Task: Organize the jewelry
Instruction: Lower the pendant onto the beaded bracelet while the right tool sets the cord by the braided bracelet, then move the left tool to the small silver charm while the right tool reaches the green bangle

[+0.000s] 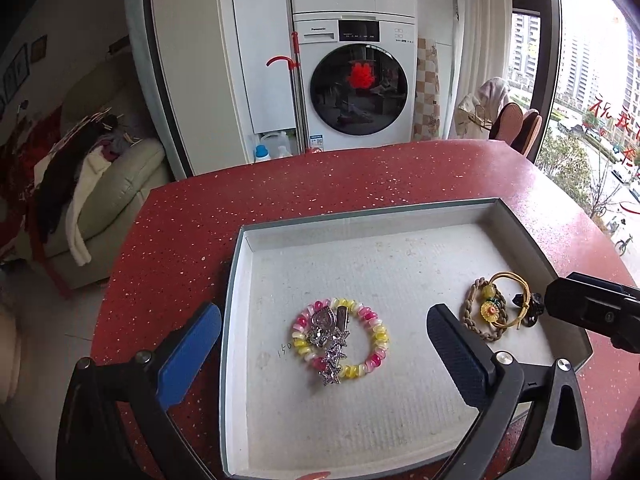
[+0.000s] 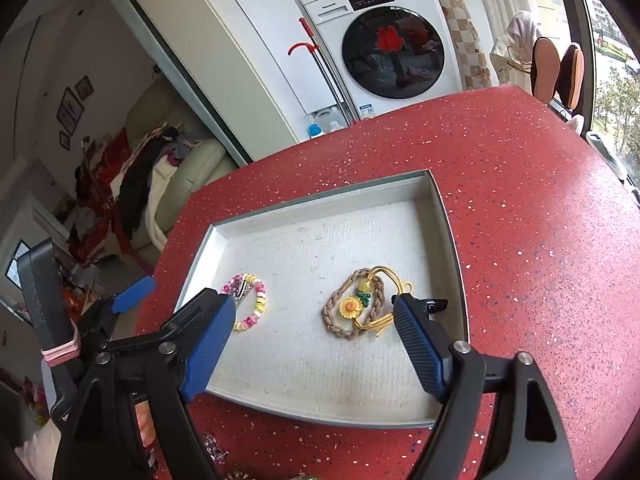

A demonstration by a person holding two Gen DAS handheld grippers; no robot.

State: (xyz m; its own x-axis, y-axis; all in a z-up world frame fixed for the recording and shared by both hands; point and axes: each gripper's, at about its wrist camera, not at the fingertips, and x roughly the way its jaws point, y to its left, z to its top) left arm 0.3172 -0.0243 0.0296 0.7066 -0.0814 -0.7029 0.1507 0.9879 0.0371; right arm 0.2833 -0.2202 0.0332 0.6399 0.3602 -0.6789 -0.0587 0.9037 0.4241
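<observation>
Two clusters of jewelry lie in the tray (image 1: 236, 280) on my red table (image 1: 360, 172). Toward its left side sits the bead bracelet (image 1: 378, 330), with a silver star clip (image 1: 332, 344) resting across it. Toward the right side, a braided cord (image 2: 340, 314) loops around a sunflower charm (image 2: 351, 306), tangled with a yellow band (image 2: 384, 280); a dark clip (image 1: 528, 304) lies just beside them. My left gripper (image 1: 320, 340) is spread wide, hovering over the bracelet with nothing between its fingers. My right gripper (image 2: 314, 320) is spread too, above the braided cluster, its right finger (image 2: 416, 340) covering part of the yellow band and the dark clip.
</observation>
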